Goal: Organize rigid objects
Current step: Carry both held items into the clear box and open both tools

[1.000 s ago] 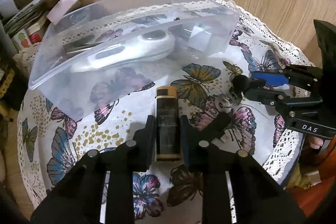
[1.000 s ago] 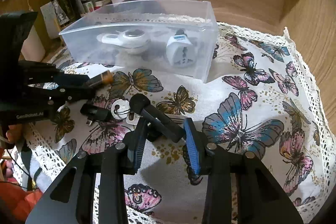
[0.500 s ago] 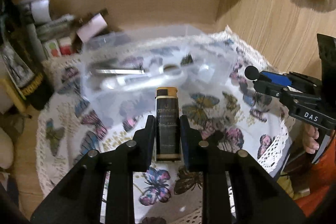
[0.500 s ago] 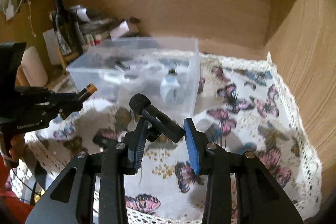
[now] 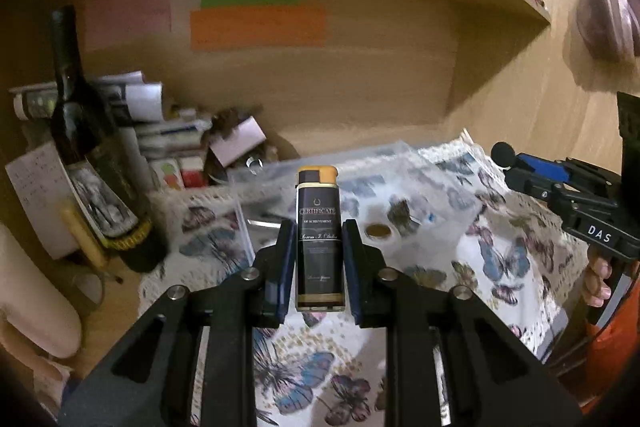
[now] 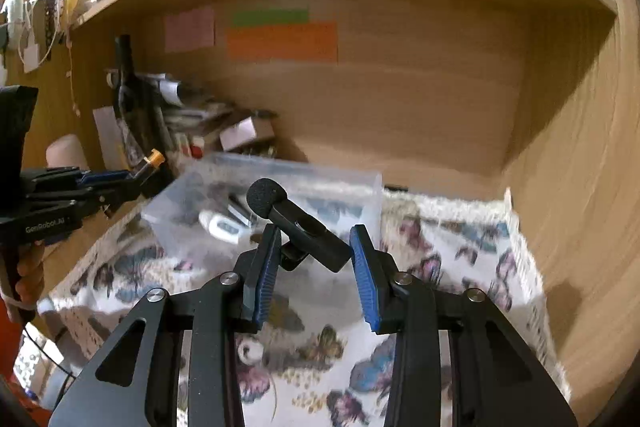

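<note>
Left gripper (image 5: 318,259) pinches a lighter (image 5: 319,239), glossy dark slab with orange cap, upright in the air in front of the clear plastic bin (image 6: 360,187). Right gripper (image 6: 312,267) pinches a small mic (image 6: 296,223), matte black bar with foam ball tip, lying skewed between the pads, just before the bin. Bin already holds white gadgets; both held items not yet dropped in; a round white piece (image 6: 248,351) lies on the butterfly cloth (image 6: 440,267) below

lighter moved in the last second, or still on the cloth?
Yes. The left claw has lifted the lighter off the butterfly tablecloth; it's now held above, in front of the clear bin.
</note>
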Action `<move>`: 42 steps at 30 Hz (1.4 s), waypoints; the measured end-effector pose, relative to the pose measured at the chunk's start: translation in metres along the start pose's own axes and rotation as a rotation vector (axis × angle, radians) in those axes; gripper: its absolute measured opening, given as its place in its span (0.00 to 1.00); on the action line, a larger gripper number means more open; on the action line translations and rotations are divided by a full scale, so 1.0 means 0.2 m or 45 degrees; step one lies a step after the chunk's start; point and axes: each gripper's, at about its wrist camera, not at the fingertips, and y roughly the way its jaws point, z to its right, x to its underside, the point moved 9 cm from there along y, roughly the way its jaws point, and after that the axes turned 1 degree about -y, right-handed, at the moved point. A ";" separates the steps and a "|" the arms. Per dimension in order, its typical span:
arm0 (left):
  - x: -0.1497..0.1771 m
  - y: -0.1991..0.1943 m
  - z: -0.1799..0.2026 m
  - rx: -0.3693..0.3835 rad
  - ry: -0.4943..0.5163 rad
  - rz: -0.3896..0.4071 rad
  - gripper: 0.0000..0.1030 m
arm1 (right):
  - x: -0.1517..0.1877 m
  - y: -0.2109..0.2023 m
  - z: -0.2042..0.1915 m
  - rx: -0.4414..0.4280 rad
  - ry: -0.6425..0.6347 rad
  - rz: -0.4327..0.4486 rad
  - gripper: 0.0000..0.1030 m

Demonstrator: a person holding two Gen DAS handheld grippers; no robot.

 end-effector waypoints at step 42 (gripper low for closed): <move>0.09 0.58 -0.03 0.027 -0.015 -0.271 0.22 | 0.11 0.76 -0.04 -0.033 0.003 -0.367 0.32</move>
